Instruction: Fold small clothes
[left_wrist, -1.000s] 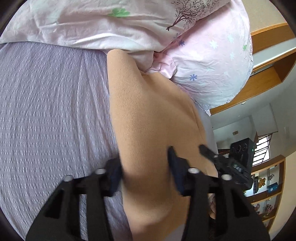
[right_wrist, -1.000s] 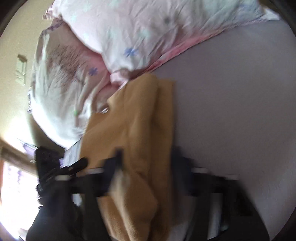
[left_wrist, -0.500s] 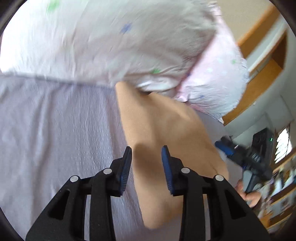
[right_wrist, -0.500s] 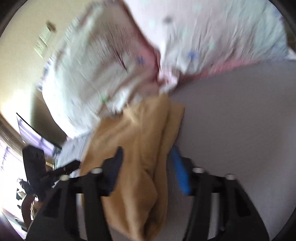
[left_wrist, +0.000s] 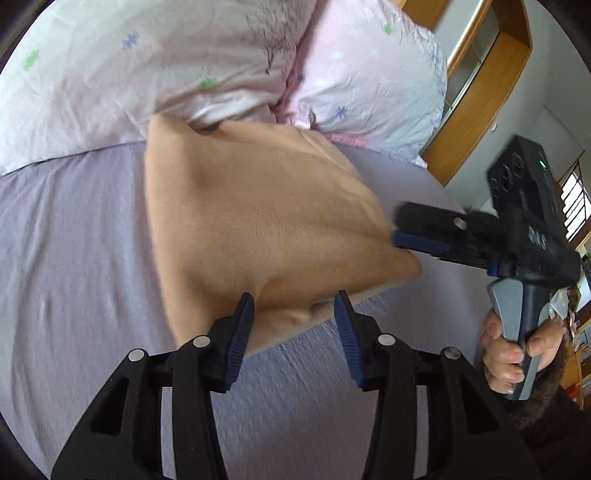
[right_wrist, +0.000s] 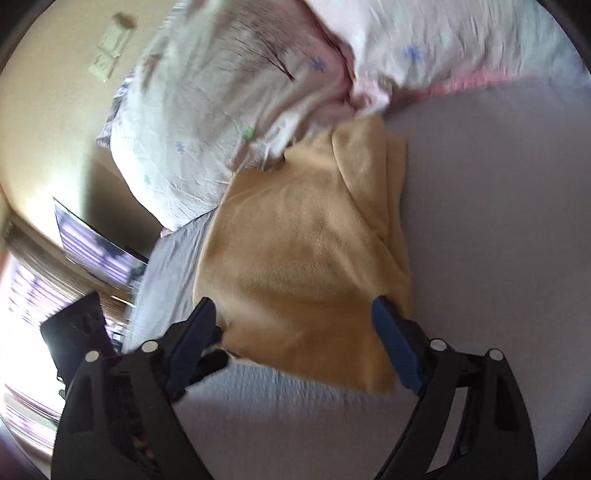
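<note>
A tan fleece garment (left_wrist: 251, 221) lies folded on the lilac bed sheet (left_wrist: 74, 258), its far end touching the pillows. It also shows in the right wrist view (right_wrist: 306, 258). My left gripper (left_wrist: 293, 314) is open, its jaws astride the garment's near corner, holding nothing. My right gripper (right_wrist: 293, 325) is open wide with the near edge of the garment between its jaws. In the left wrist view the right gripper (left_wrist: 424, 236) reaches in from the right, its tips at the garment's right corner.
Two pale pink flowered pillows (left_wrist: 184, 66) lie at the head of the bed, against the garment's far end. A wooden headboard or shelf (left_wrist: 480, 92) stands at the right. The sheet (right_wrist: 498, 221) spreads around the garment.
Both grippers have pulled back toward the garment's near edge. Both have opened wider; the garment now lies flat and folded on the sheet.
</note>
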